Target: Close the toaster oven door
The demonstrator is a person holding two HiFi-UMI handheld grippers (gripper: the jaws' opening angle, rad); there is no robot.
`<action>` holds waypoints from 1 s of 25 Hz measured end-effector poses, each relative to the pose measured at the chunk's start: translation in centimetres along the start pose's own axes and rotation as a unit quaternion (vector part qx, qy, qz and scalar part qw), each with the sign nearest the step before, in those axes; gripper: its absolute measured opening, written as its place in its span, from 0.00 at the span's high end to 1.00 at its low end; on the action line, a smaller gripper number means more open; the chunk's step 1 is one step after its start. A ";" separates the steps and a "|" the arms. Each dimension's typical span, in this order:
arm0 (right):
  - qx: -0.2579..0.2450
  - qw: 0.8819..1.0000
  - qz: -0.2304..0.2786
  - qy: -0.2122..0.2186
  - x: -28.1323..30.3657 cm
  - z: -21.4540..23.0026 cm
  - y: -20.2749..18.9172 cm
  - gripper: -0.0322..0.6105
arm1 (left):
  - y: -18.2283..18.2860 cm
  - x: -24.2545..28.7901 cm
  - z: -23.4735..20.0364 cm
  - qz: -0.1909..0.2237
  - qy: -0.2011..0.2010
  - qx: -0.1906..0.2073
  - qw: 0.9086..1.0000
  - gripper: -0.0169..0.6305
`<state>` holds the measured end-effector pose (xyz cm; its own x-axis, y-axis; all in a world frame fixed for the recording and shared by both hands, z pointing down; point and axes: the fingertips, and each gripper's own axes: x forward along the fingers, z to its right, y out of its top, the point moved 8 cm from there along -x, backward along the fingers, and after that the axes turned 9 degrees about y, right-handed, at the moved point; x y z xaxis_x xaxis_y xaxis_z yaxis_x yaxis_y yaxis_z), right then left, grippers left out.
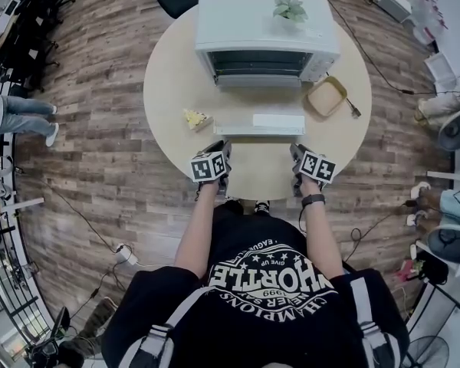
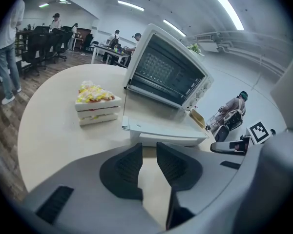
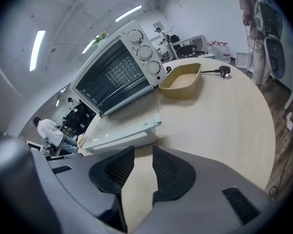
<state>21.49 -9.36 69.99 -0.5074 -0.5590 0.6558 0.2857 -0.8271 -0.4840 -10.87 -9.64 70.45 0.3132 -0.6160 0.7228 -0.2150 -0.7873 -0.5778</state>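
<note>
1. White metal and dark glass: the toaster oven (image 1: 267,29) stands on the round table (image 1: 169,75), straight ahead of both grippers and beyond its own door.
2. Its door (image 1: 259,123) is dropped fully open. It lies flat like a shelf just ahead of our jaw tips, with its free edge towards us and the oven cavity exposed behind it.
3. Our left gripper (image 2: 149,146) sits low over the table, short of the door's left end and not touching it. Its jaws are a narrow slot apart, with only bare tabletop between them, so it holds nothing.
4. Our right gripper (image 3: 143,149) mirrors it before the door's right end. Its jaws are also slightly parted and empty, clear of the door.
5. We judge the task not yet begun. What is left is reaching the door's free edge, lifting it, and swinging it up until it shuts against the oven front.
6. Further out, a sandwich wedge (image 2: 96,104) lies ahead and to the left of the left gripper, beside the door. A tan tray (image 3: 181,82) rests ahead and to the right of the right gripper, near the oven's knobs. A small plant (image 1: 290,8) sits on top of the oven.
</note>
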 end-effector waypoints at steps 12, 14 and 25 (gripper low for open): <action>-0.025 0.999 -0.016 -0.022 2.2 0.8 0.4 0.74 | 0.0 1.9 -0.9 -0.016 0.015 0.003 1.000 0.81; -0.031 0.999 -0.017 -0.027 2.4 0.8 0.4 0.74 | -0.2 2.2 -1.1 -0.018 0.018 0.010 1.000 0.81; -0.055 0.998 -0.012 -0.039 3.9 1.6 1.5 0.74 | 0.2 3.8 -1.7 -0.017 0.039 0.032 0.999 0.81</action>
<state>21.23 -12.84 72.78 -0.4463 -0.5460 0.7090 0.1812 -0.8310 -0.5259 -11.31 -12.18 73.74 0.2462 -0.5906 0.7685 -0.1452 -0.8064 -0.5732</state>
